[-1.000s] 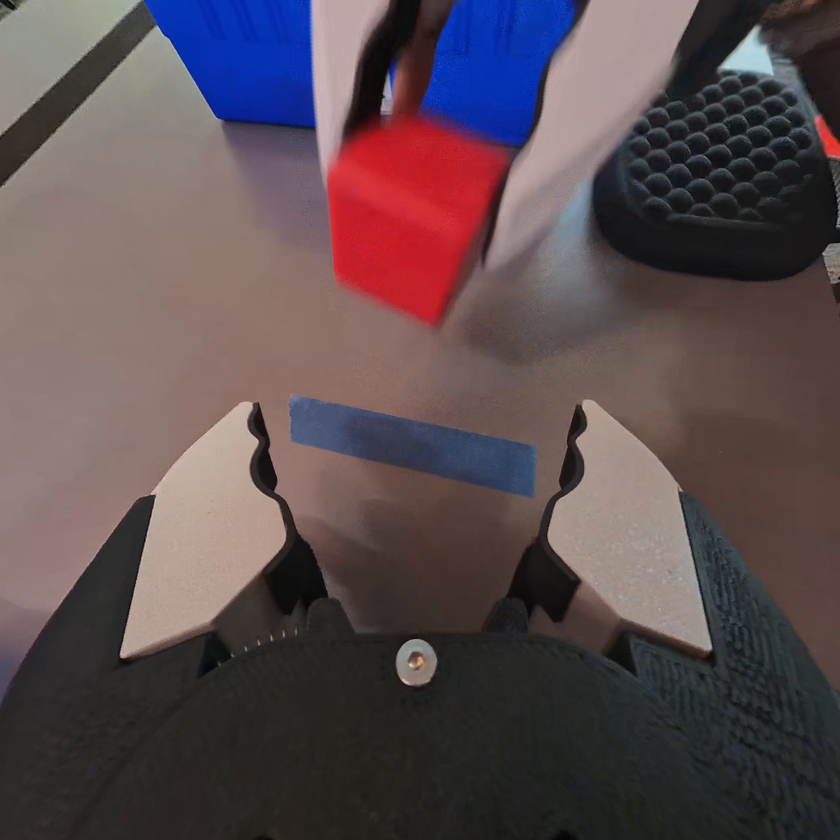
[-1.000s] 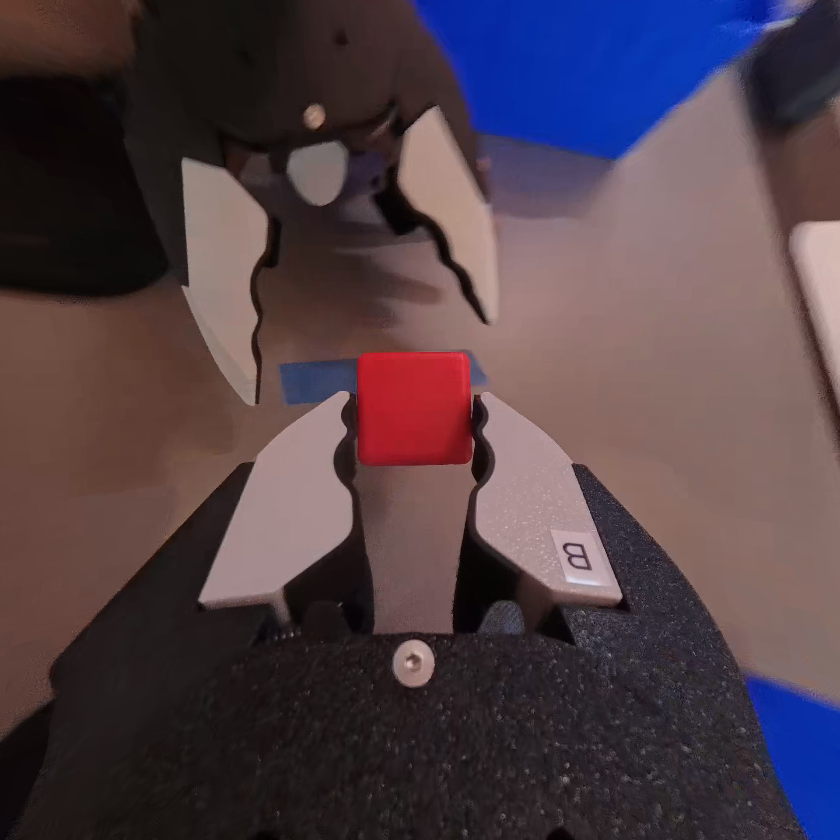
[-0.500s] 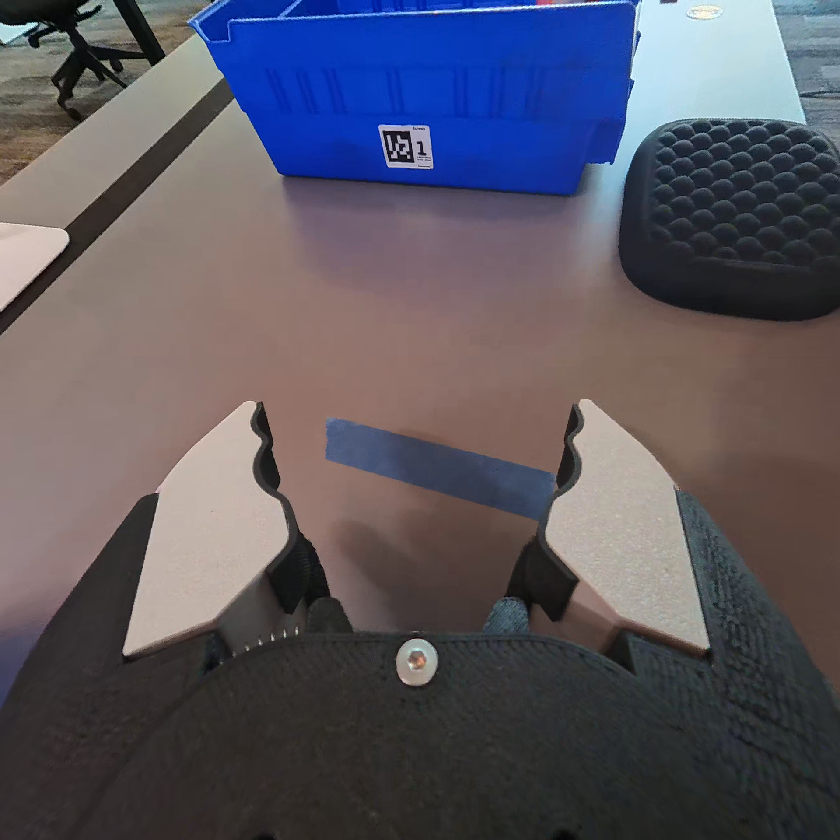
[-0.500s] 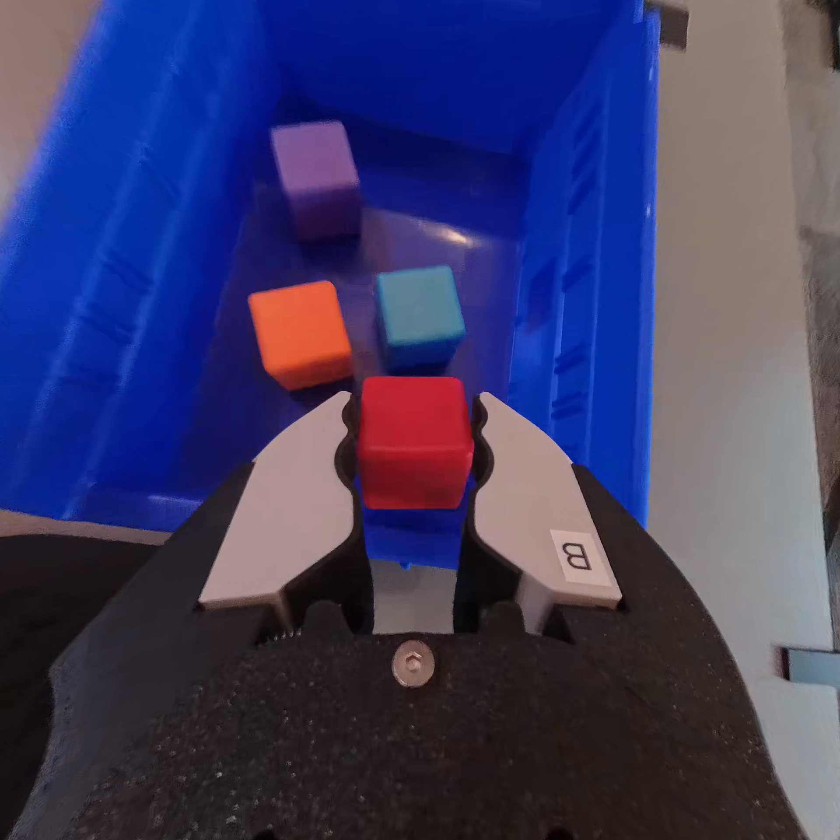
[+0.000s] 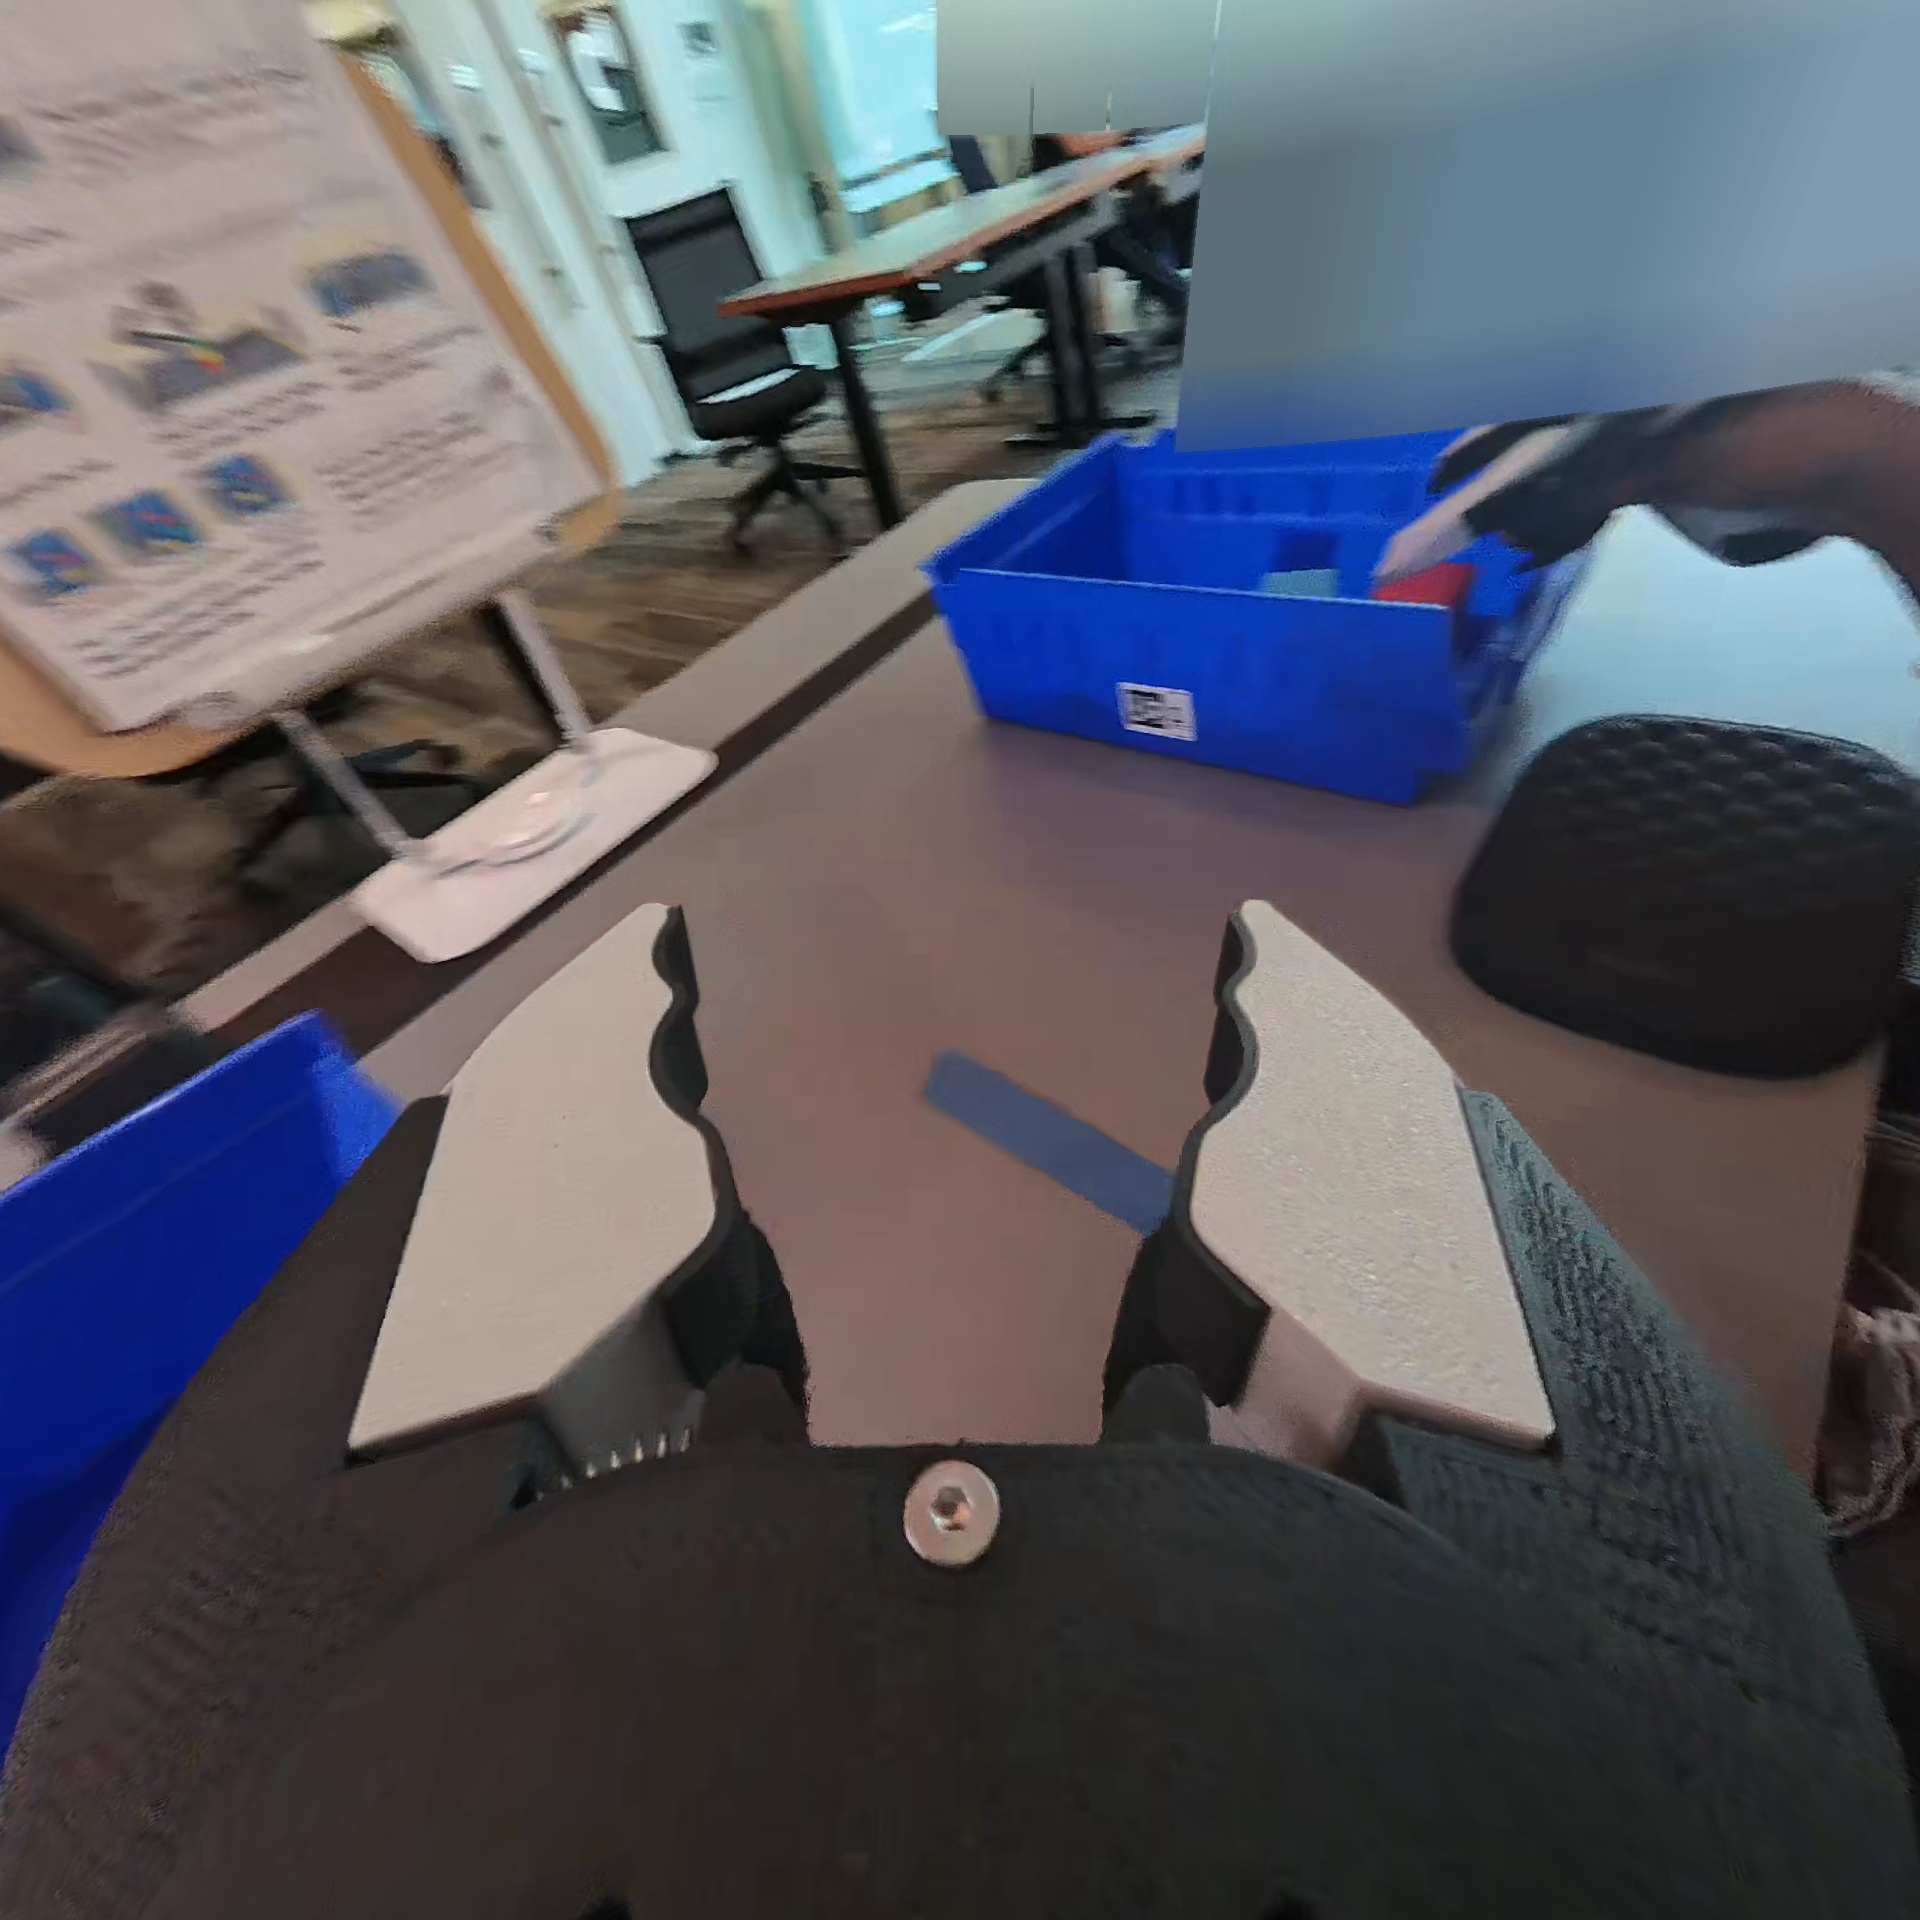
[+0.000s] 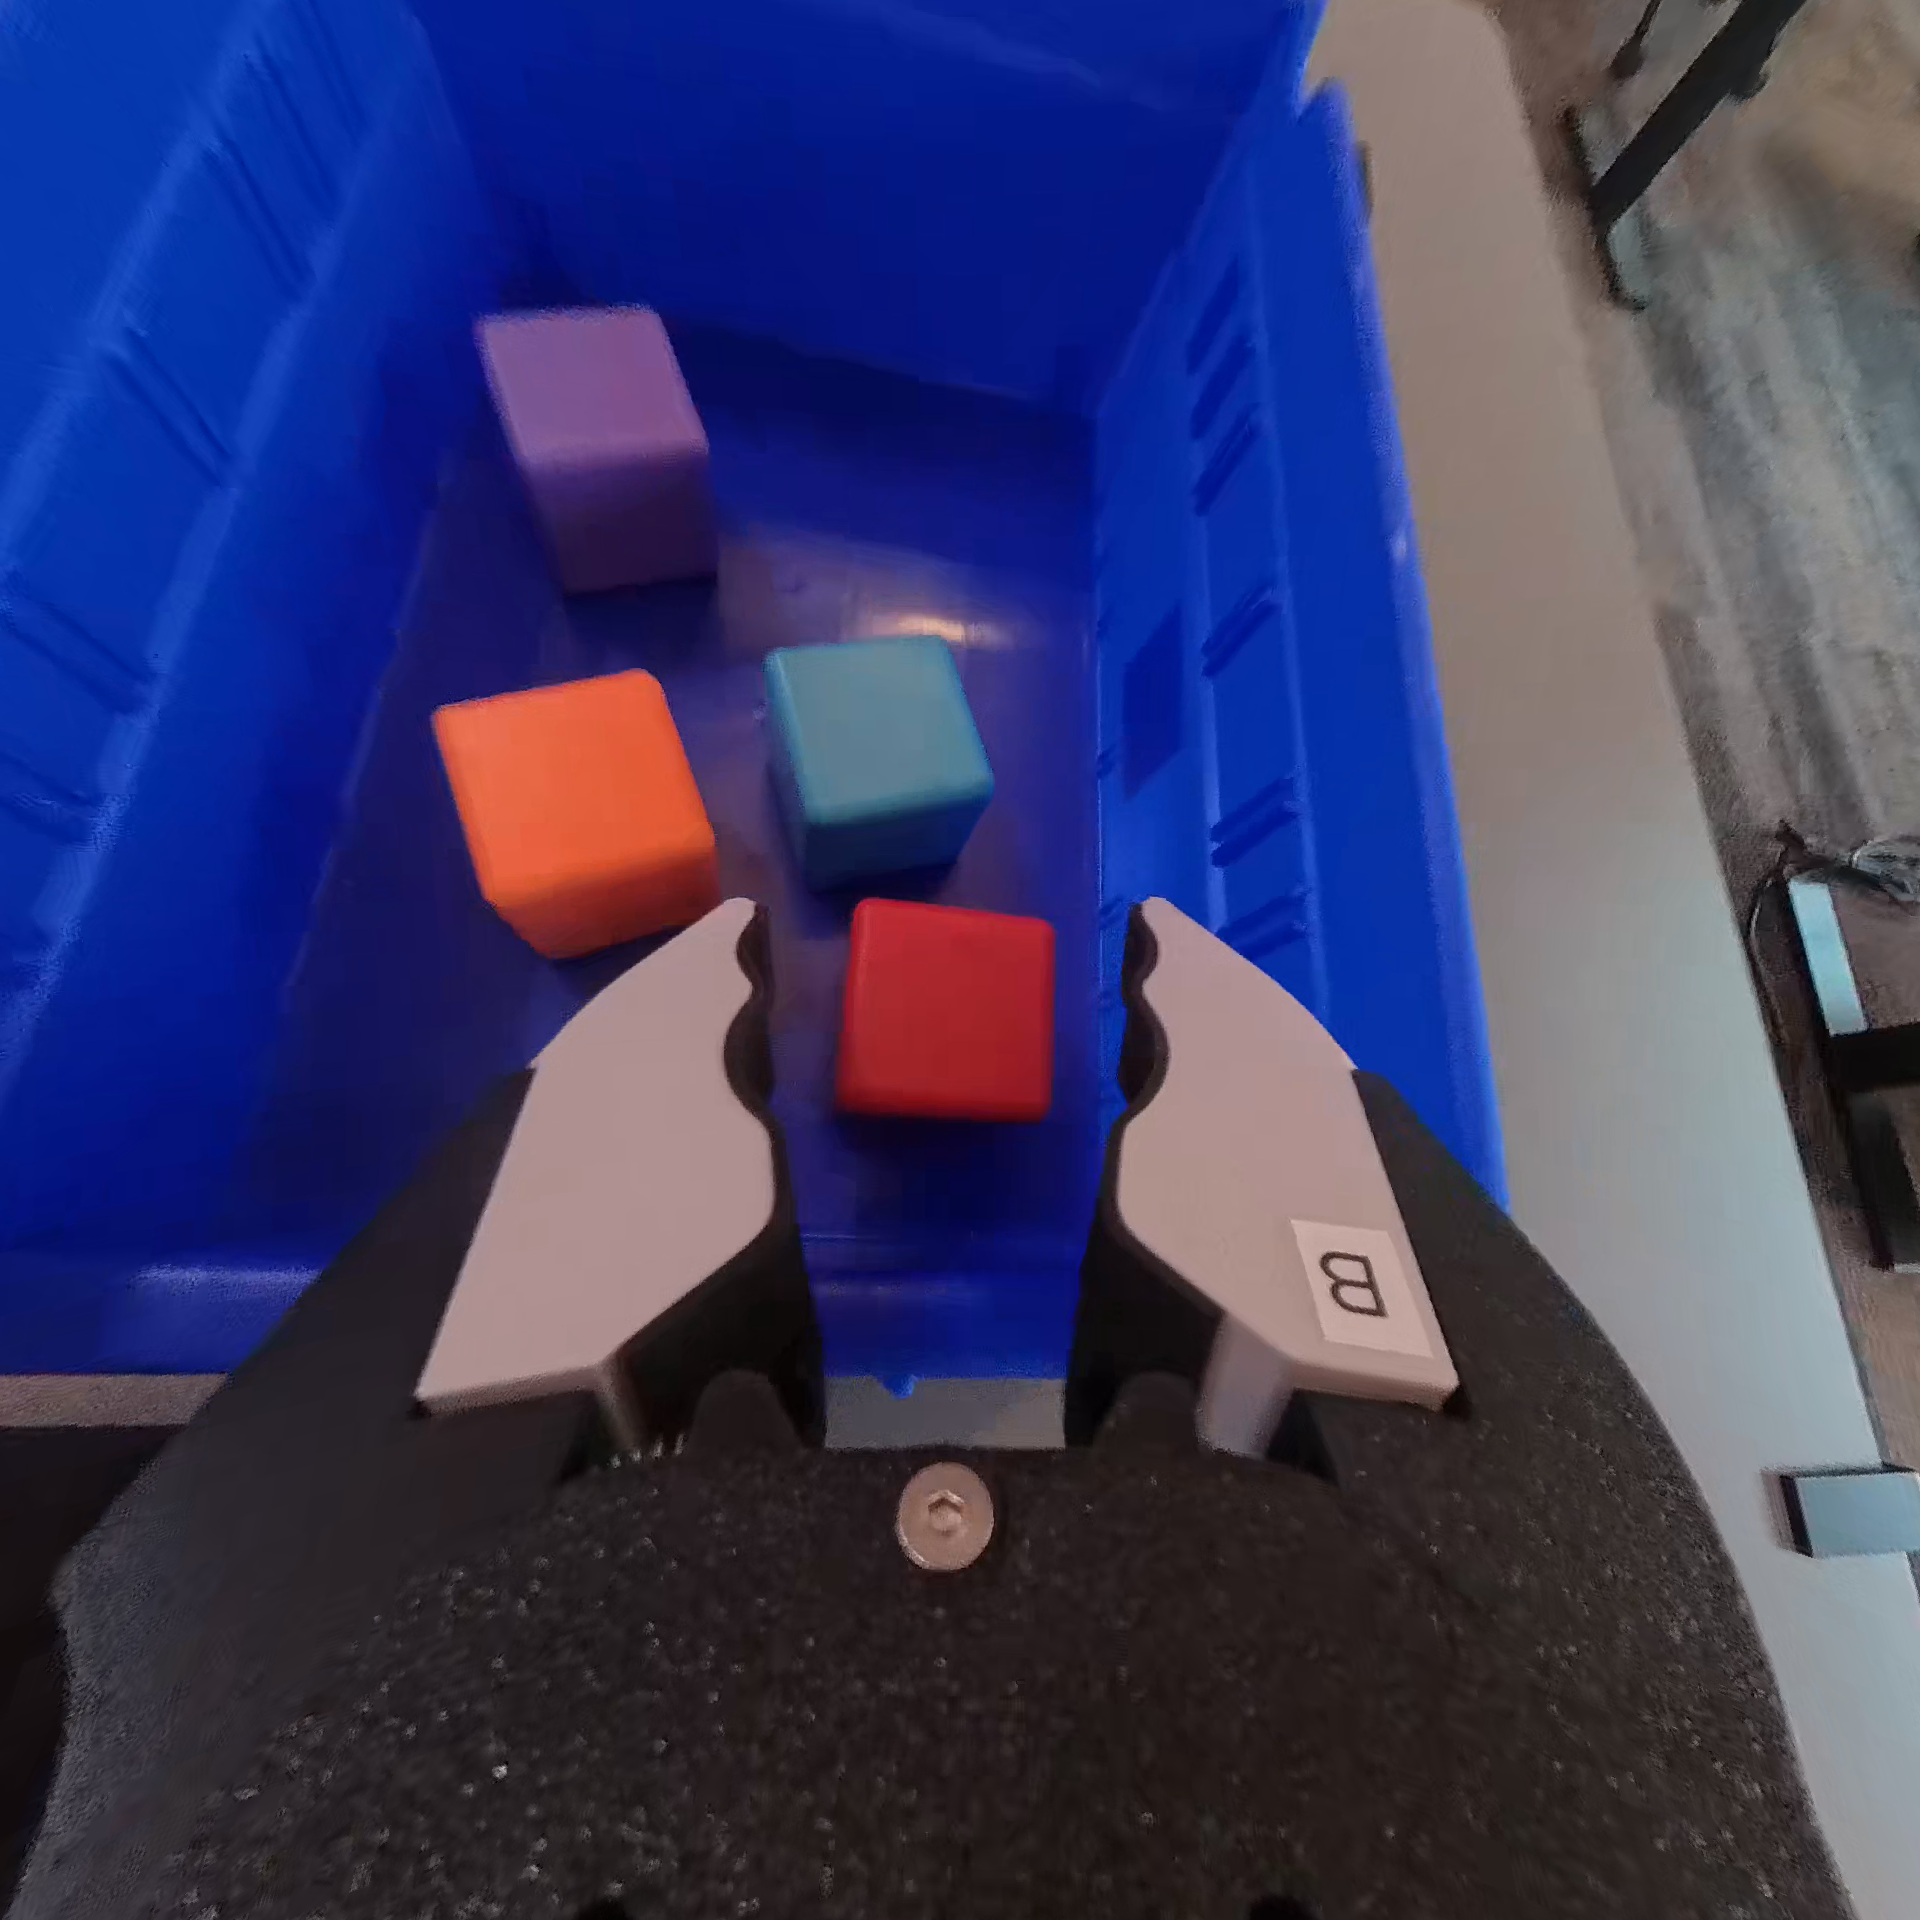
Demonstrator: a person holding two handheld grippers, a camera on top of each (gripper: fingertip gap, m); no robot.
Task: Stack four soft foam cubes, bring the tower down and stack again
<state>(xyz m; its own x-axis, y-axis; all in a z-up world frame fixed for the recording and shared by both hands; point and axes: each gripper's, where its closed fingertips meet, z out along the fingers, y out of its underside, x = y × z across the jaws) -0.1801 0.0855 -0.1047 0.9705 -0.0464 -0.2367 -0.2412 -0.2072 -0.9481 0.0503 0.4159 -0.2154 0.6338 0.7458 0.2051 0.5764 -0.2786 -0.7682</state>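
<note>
Item 1, my right gripper [image 6: 945, 966]: its 2 grey fingers are now standing apart over the blue plastic bin [image 6: 1278, 623]. Half a second ago they were clamped on the red foam cube [image 6: 943, 1006]; now I am seeing clear blue floor on both sides of that cube, which is lying in the bin near its right wall, touching neither finger.

Item 2, remaining cubes, all lying on the bin floor in the same spots as 0.5 s ago: the teal foam cube [image 6: 875, 761] just beyond the red one, the orange foam cube [image 6: 574, 805] to its left, the purple foam cube [image 6: 597, 445] farthest back. All 4 are sitting separately, none stacked.

Item 3, my left gripper [image 5: 956, 1023]: fingers spread wide with nothing between them, as before. Its view is now tilting up from the brown tabletop [image 5: 935, 862] and taking in the room; the blue tape strip [image 5: 1049, 1143] is showing between the fingers, partly behind the right one.

Item 4, in the left wrist view: the black dimpled pad [image 5: 1683, 894] at right, the bin beyond it, my right gripper reaching in over its far right corner.
</note>
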